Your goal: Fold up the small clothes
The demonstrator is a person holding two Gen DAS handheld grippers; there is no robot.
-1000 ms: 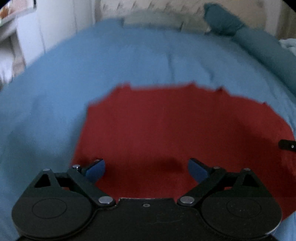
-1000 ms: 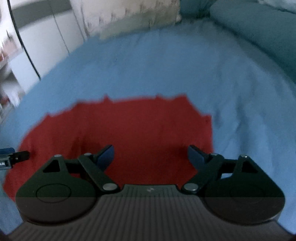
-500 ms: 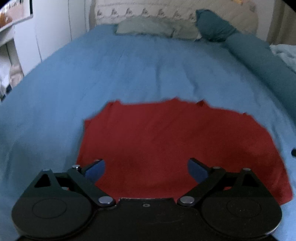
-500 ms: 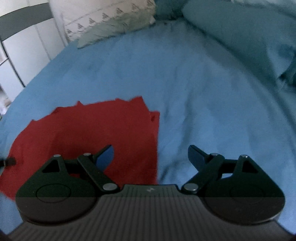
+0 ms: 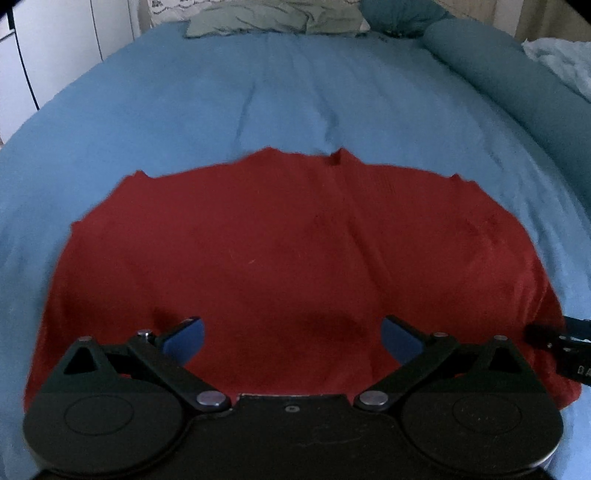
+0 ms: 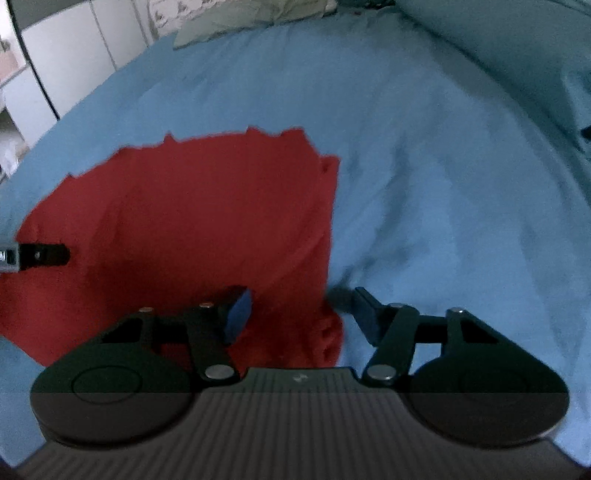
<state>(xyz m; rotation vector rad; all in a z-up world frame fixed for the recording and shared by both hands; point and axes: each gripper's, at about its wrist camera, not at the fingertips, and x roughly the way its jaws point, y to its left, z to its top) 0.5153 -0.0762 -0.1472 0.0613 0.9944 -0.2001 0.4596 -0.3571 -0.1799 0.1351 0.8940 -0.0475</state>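
A red garment [image 5: 295, 258] lies flat on the blue bed cover [image 5: 258, 96]. My left gripper [image 5: 293, 338] is open and empty, low over the garment's near middle. My right gripper [image 6: 301, 314] is partly closed but still open around the garment's right near edge [image 6: 325, 332], which bunches up between the fingers. The garment also fills the left half of the right wrist view [image 6: 184, 221]. The right gripper's tip shows at the right edge of the left wrist view [image 5: 561, 339]; the left gripper's tip shows at the left edge of the right wrist view [image 6: 37, 254].
A dark teal bolster [image 5: 517, 85] runs along the bed's right side. Grey-green pillows [image 5: 273, 16] lie at the headboard. White cupboards [image 5: 55, 55] stand to the left. A pale blue blanket [image 5: 565, 59] lies at the far right.
The left gripper has dropped closer over the garment. The right gripper has moved to the garment's right edge and its fingers have narrowed around the bunched edge.
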